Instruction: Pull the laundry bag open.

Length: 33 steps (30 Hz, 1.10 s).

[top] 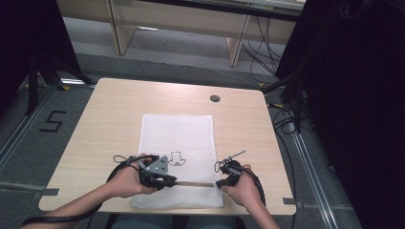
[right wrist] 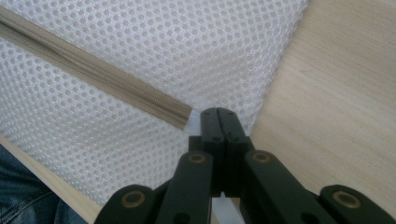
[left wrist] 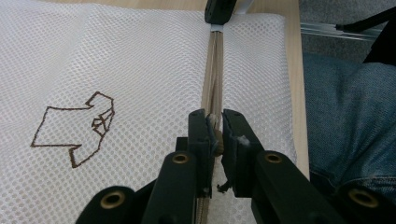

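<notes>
Now one mesh bag [top: 177,138], one zipper [top: 196,184] (tan); left tongs [left wrist: 215,135] clamp zipper pull [left wrist: 214,122], right tongs [right wrist: 218,122] clenched.

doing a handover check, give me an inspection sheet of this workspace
surface: wooden table, round hole near its far edge.
job's things: white mesh bag lying flat, tan zipper along its near edge, printed outline on it.
clutter: nothing seen.
grippers: left gripper shut on the zipper pull; right gripper shut, at the zipper's end on the bag's corner.
cables: one trails from each gripper; more lie on the floor at right.
surroundings: grey floor marked 5, wooden furniture beyond, dark curtains at both sides.
</notes>
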Available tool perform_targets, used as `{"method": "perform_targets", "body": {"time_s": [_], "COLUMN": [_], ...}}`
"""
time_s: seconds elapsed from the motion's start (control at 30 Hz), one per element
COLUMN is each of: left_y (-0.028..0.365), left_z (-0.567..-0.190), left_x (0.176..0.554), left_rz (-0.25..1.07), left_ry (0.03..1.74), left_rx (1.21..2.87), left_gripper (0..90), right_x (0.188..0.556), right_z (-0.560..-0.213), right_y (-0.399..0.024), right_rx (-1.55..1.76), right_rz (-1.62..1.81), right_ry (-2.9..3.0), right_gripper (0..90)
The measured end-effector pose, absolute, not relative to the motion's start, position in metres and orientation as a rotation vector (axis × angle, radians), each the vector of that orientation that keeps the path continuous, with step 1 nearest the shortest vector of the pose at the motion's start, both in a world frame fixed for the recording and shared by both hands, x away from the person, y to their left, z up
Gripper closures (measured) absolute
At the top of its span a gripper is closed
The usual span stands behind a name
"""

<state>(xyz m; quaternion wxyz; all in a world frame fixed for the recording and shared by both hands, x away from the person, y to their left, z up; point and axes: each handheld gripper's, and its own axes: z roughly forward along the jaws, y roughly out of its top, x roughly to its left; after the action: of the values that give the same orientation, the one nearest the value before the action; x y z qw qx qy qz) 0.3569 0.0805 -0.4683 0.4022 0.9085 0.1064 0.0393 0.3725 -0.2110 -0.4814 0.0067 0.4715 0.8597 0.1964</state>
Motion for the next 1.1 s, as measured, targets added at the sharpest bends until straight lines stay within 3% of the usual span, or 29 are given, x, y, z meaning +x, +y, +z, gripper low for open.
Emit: {"method": "perform_targets", "body": {"time_s": [1.1], "left_y": [0.099], "left_z": [-0.467], "left_x": [0.356], "left_rz": [0.104], "left_ry": [0.277], "left_rx": [2.293], "left_gripper": [81.8], "right_x": [0.372], "right_z": [-0.481], "right_y": [-0.211], "right_rx": [1.479], "right_rz": [0.602], "right_ry": [2.686], "right_gripper": [90.0]}}
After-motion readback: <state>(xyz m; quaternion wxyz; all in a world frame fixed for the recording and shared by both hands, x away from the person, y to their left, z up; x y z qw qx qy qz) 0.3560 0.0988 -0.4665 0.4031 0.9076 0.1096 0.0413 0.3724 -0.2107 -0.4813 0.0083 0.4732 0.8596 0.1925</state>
